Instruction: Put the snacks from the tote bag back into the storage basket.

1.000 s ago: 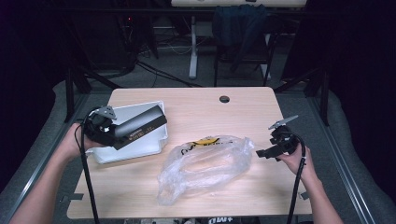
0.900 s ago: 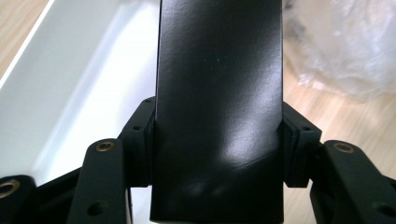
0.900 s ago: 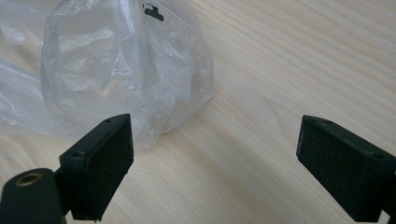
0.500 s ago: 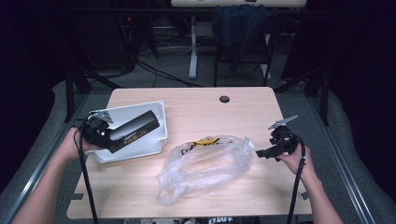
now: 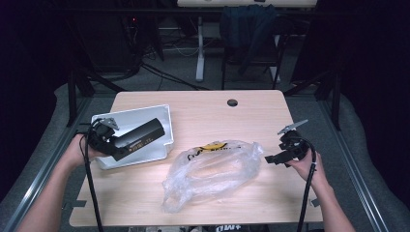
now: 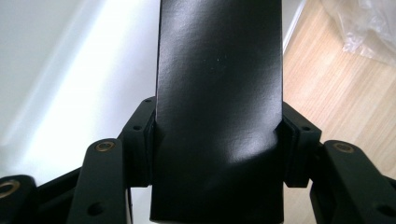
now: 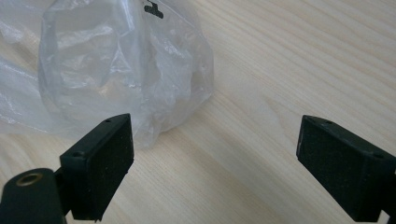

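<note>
The left gripper (image 5: 116,145) clamps a long black rectangular box (image 5: 140,137) over the white plastic tray (image 5: 145,113), box pointing toward two o'clock; the right gripper (image 7: 212,161) gapes wide, a crumpled clear plastic bag (image 7: 126,74) at its eleven o'clock on the light wooden table (image 5: 203,111).

Light wooden table (image 5: 203,111) fills middle of frame. Small dark round hole (image 5: 232,102) near table's far edge, upper centre. Dark chair (image 5: 251,34) with cloth draped at top centre. White table leg (image 5: 199,53) just left. Cables (image 5: 164,72) on floor, upper left.
</note>
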`<state>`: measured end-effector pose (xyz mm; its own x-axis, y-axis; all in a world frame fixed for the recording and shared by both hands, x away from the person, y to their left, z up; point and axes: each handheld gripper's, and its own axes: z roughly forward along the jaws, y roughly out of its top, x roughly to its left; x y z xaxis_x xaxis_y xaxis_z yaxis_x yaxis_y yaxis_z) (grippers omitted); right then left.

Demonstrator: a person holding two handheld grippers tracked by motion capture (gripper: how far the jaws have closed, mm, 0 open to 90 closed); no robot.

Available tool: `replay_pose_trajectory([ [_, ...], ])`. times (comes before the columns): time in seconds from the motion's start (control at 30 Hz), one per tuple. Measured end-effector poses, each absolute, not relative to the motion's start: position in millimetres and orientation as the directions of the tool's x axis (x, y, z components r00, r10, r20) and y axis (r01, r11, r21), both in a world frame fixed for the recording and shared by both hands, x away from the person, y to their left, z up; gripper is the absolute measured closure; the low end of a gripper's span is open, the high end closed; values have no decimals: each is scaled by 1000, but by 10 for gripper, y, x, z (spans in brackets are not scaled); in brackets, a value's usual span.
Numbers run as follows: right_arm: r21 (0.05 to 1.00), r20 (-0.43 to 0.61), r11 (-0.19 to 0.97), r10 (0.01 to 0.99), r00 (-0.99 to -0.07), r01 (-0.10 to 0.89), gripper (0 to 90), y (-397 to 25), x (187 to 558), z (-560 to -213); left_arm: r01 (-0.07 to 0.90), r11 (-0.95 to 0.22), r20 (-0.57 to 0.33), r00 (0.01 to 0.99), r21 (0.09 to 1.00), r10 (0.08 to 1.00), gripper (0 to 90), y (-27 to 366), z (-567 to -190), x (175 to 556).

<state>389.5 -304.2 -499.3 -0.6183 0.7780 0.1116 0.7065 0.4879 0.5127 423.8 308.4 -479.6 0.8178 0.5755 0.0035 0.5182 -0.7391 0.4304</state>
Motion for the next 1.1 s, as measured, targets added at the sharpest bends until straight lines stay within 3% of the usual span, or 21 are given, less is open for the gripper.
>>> replay_pose_trajectory([
  [0.57,516,118,483,778,-618,707,108,-3033,3896,-4996,532,-746,-4,815,401,579,430,3098,-5005,4333],
  [1.1,507,109,493,777,-619,707,109,-3030,3897,-4998,489,-787,22,845,378,535,429,3049,-5161,4452],
])
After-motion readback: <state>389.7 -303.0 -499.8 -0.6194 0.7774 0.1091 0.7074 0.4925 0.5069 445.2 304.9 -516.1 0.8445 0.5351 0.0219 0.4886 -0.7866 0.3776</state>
